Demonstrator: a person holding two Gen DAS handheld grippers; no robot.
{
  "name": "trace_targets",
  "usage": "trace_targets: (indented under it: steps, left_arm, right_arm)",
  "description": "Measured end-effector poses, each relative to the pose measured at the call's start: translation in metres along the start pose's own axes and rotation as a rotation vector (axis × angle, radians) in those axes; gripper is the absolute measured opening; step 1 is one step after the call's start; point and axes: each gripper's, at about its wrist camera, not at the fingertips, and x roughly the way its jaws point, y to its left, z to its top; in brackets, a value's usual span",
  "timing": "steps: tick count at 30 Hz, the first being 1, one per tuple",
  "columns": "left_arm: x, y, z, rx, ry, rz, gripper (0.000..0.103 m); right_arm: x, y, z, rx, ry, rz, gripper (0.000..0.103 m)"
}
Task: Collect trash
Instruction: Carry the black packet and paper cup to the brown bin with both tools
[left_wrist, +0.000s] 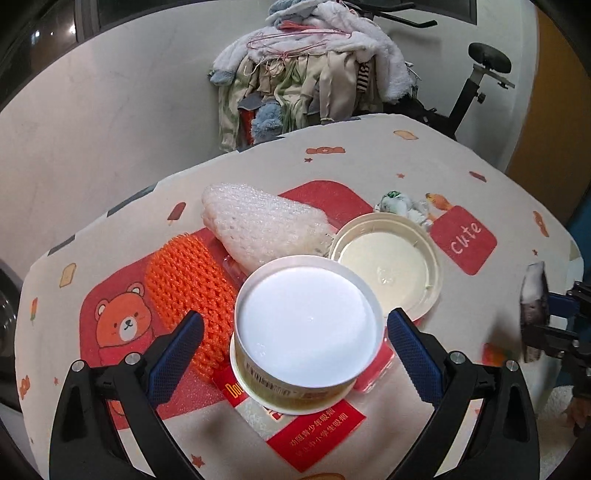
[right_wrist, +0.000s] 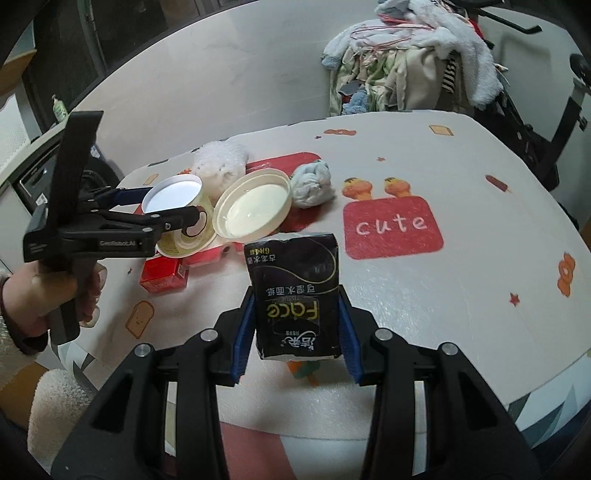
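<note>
Trash lies gathered at one end of your table (right_wrist: 461, 302), which carries a cream cloth printed with bears and a red "cute" patch. Your right gripper (right_wrist: 295, 325) has its fingers (right_wrist: 245, 332) closed narrow against both sides of a black tissue pack (right_wrist: 295, 295), holding it upright and clear of the cloth, nearer to you than the pile. Your left gripper (left_wrist: 295, 350) is tilted down over a paper cup (left_wrist: 306, 332), with the fingers (left_wrist: 173, 358) set wide, one on each side of the cup's rim; gaps show between pads and cup in the left wrist view, so nothing is gripped there. From the right wrist view the same gripper (right_wrist: 177, 210) reaches in from the left, held in your left hand (right_wrist: 44, 299), its fingers flanking the cup (right_wrist: 181, 218). The cup rests tilted on a red packet (left_wrist: 314, 432). Just beside it lies a round cream lid (left_wrist: 388, 262), upturned and touching the cup's edge. An orange foam net (left_wrist: 188, 288) and a white foam net (left_wrist: 258, 225) lie behind the cup, the white one overlapping the orange. A crumpled wrapper (left_wrist: 400, 205) sits just beyond the lid. Clothes are heaped on a rack (left_wrist: 314, 74) past the table, beside an exercise bike (left_wrist: 476, 85).
</note>
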Motion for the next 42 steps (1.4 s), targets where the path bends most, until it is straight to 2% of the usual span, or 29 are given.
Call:
trace_targets:
  steps: [1,10,15,23,32,42]
  left_arm:
    - [-0.002,0.0,-0.001,0.002,0.001,0.004,0.073]
    - [-0.062,0.008,-0.015,-0.04,-0.093,-0.046,0.073]
    - [-0.102,0.009,-0.036,-0.062,-0.122,-0.076,0.073]
    - [-0.16,0.012,-0.094,-0.103,-0.155,-0.089,0.073]
    - [-0.219,0.0,-0.166,-0.123,-0.193,-0.128,0.073]
    - [-0.242,-0.008,-0.238,-0.137,-0.192,-0.145,0.073]
  right_arm:
    - [-0.001,-0.001,-0.001,0.006,-0.001,0.002,0.043]
    - [-0.014,0.012,-0.014,0.005,-0.005,0.005,0.043]
    - [-0.025,0.032,-0.021,-0.026,-0.006,0.021,0.043]
    - [-0.046,0.071,-0.041,-0.093,-0.002,0.057,0.043]
    - [-0.065,0.105,-0.081,-0.165,0.031,0.074,0.043]
    - [-0.056,0.137,-0.146,-0.274,0.129,0.113,0.043]
